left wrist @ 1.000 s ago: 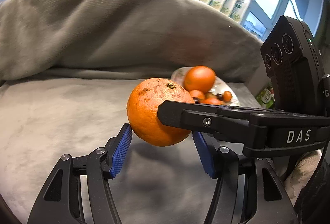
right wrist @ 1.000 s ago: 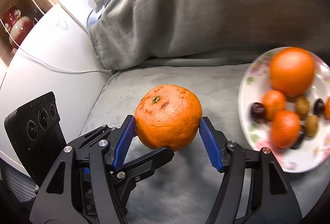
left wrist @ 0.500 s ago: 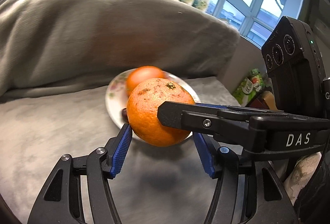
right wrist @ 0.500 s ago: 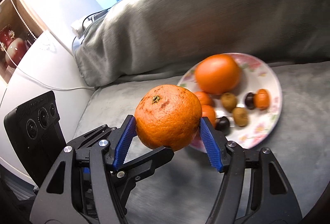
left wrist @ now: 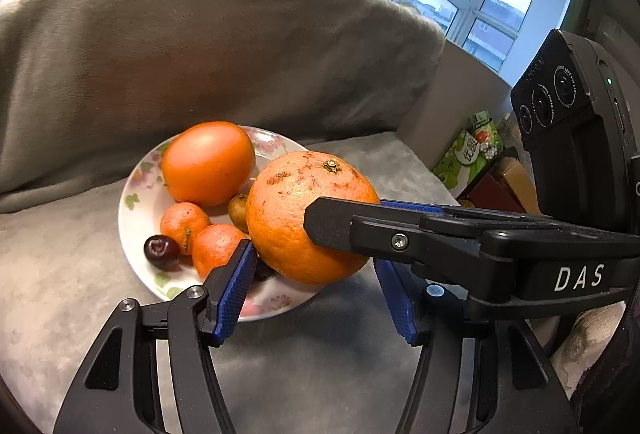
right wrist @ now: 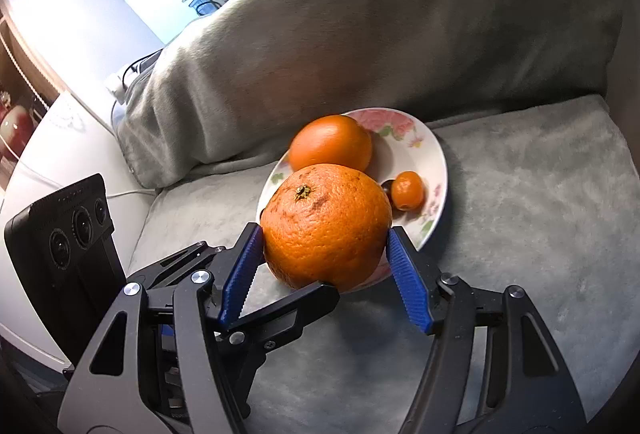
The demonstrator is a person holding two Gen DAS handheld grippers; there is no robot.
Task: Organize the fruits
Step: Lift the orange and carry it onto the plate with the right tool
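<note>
I am carrying the big orange (right wrist: 326, 226), pinched between both the right gripper (right wrist: 326, 254) and the left gripper (left wrist: 316, 274), which have swung over the near edge of the plate (left wrist: 138, 194), so setting down looks next.

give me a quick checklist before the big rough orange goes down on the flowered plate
1. Right gripper pads on both sides of the large rough-skinned orange: ok.
2. Left gripper also clamping it: cannot tell.
3. Orange lined up with the flowered white plate: ok.
4. Spot beneath it free of small mandarins and dark cherry: cannot tell, hidden.
5. Bare plate area beside the smooth orange: ok.
</note>
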